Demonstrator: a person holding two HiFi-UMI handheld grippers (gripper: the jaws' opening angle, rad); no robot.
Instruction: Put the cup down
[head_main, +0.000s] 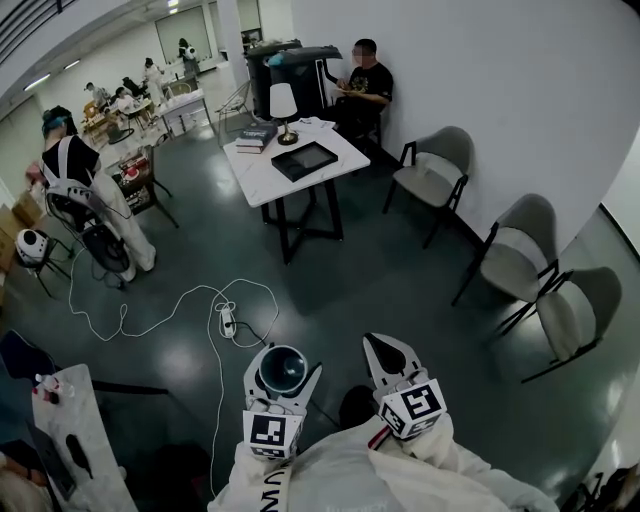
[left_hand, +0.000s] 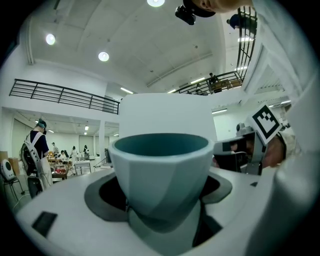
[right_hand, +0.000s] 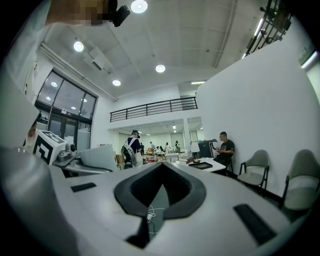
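Left gripper (head_main: 283, 368) clamps the teal cup (left_hand: 160, 165) upright between its jaws, in the air above the dark floor (head_main: 400, 280). Right gripper (head_main: 388, 352) is just beside it, jaws together, empty. White table (head_main: 255, 175) well ahead; chairs (head_main: 435, 170) along the right wall; power strip (head_main: 227, 318) on the floor ahead-left.

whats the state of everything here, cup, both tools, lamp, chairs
cup: upright, off the ground, nothing visible inside
left tool: shut on the cup
right tool: shut, holding nothing
table lamp: standing upright
grey chairs: nobody sitting on them
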